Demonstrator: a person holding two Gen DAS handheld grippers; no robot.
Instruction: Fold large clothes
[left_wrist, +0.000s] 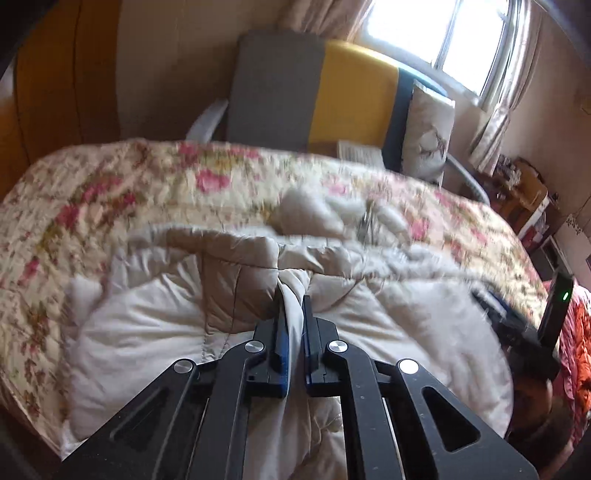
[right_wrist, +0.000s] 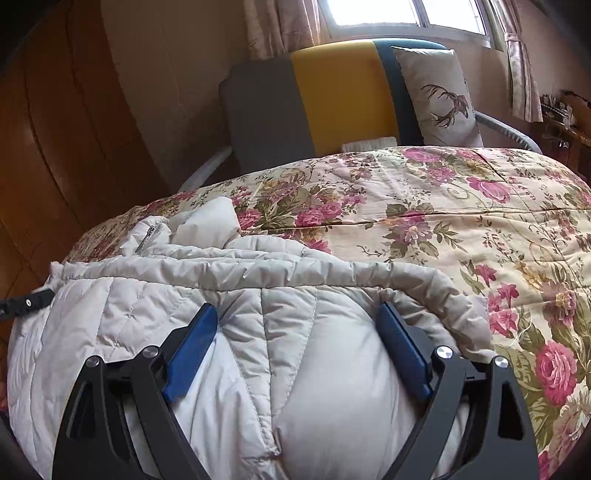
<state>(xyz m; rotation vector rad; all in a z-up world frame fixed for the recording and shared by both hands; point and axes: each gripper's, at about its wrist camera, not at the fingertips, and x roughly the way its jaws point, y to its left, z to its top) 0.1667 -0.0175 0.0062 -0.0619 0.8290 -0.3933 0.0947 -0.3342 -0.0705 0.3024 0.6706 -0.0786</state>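
A cream quilted puffer jacket (left_wrist: 155, 317) lies crumpled on a floral bedspread (left_wrist: 92, 192). My left gripper (left_wrist: 294, 301) is shut on a bunched fold of the jacket's pale fabric, which runs back between its blue pads. In the right wrist view the jacket (right_wrist: 288, 332) fills the near part of the bed, its zip (right_wrist: 142, 240) at the far left. My right gripper (right_wrist: 295, 308) stands open wide over the jacket's padded body, a blue pad (right_wrist: 192, 343) set on either side of a quilted bulge. The left wrist view is blurred.
A chair with a grey, yellow and blue back (right_wrist: 325, 99) and a deer-print pillow (right_wrist: 439, 96) stands behind the bed under a bright window (right_wrist: 388, 14). A wooden wardrobe (right_wrist: 55, 129) is on the left and a cluttered cabinet (left_wrist: 524, 192) on the right. Floral bedspread (right_wrist: 461, 221) lies bare to the right.
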